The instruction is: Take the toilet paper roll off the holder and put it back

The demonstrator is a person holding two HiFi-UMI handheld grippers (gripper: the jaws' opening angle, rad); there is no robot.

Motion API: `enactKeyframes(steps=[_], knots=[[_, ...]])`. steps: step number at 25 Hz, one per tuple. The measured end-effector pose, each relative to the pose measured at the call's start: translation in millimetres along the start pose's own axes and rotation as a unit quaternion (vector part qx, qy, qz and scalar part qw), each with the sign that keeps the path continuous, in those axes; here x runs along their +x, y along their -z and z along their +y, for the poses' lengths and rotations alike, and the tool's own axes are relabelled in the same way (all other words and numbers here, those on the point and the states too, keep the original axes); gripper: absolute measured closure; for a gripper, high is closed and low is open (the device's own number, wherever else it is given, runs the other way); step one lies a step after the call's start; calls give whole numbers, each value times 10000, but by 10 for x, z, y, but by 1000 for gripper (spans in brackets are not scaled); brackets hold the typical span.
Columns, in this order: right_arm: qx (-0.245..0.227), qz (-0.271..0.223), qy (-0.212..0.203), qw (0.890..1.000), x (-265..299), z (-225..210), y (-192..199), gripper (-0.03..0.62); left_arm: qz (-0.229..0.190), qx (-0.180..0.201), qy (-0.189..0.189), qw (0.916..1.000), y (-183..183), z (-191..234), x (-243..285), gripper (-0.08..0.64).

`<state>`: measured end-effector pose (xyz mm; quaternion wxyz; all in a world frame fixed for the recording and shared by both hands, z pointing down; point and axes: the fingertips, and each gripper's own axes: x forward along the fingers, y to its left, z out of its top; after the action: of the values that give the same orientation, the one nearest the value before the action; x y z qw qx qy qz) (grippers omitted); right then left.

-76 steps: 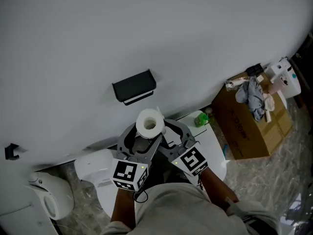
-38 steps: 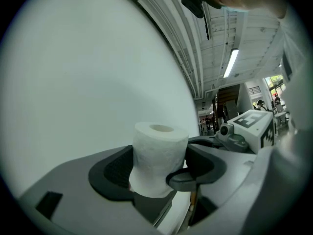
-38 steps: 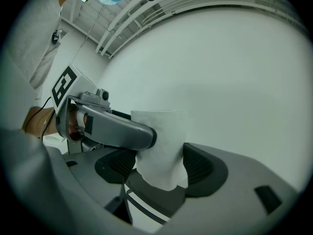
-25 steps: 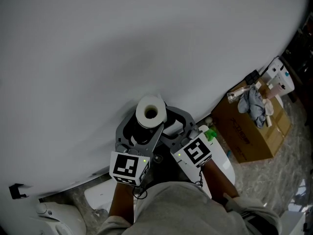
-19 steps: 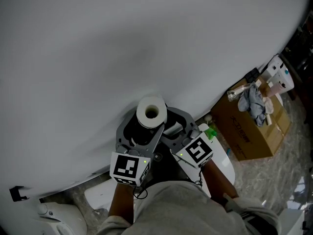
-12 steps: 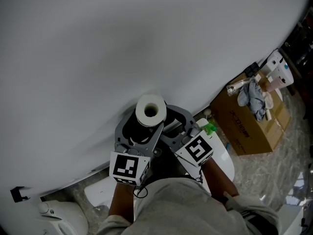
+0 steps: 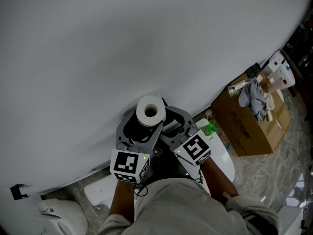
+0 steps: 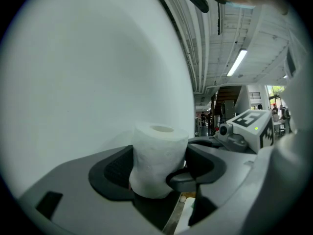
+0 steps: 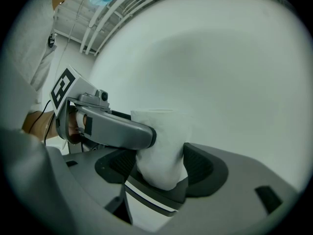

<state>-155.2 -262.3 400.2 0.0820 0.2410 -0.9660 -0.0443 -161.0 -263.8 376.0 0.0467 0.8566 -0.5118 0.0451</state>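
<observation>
The white toilet paper roll (image 7: 150,111) stands upright, its core hole facing up, close to the white wall. My left gripper (image 7: 143,124) is shut on the roll (image 8: 159,158), with a dark pad against each side. My right gripper (image 7: 168,119) comes in from the right and is also shut on the roll (image 9: 164,148). In the right gripper view, one jaw of the left gripper (image 9: 115,131) crosses in front of the roll. The two sets of jaws overlap around it. No holder shows in any view.
A brown cardboard box (image 7: 249,124) with a grey cloth (image 7: 254,94) on top stands on the floor at the right. A green bottle (image 7: 208,129) sits beside a white fixture (image 7: 222,163). A white toilet (image 7: 58,217) is at lower left. A black hook (image 7: 17,192) sticks out of the wall.
Three seconds ago a black holder showed on the wall above the roll; it no longer shows. Over the last second the grippers and roll have barely shifted.
</observation>
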Motion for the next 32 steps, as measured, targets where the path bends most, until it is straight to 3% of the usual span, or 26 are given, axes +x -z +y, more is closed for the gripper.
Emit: enactKeyframes(steps=[18,23,32], knots=[[362,171,184,9990,-100,-8,149,302,174,188,-284,9993,63,-88,-19,218],[193,68,218,9996,-184,66,118,302,134,196,-320,9992,73,-168,-99,218],[332,48,298,9990,-350,111,177,302,178,194,-640,9976,142,-203,-234,218]])
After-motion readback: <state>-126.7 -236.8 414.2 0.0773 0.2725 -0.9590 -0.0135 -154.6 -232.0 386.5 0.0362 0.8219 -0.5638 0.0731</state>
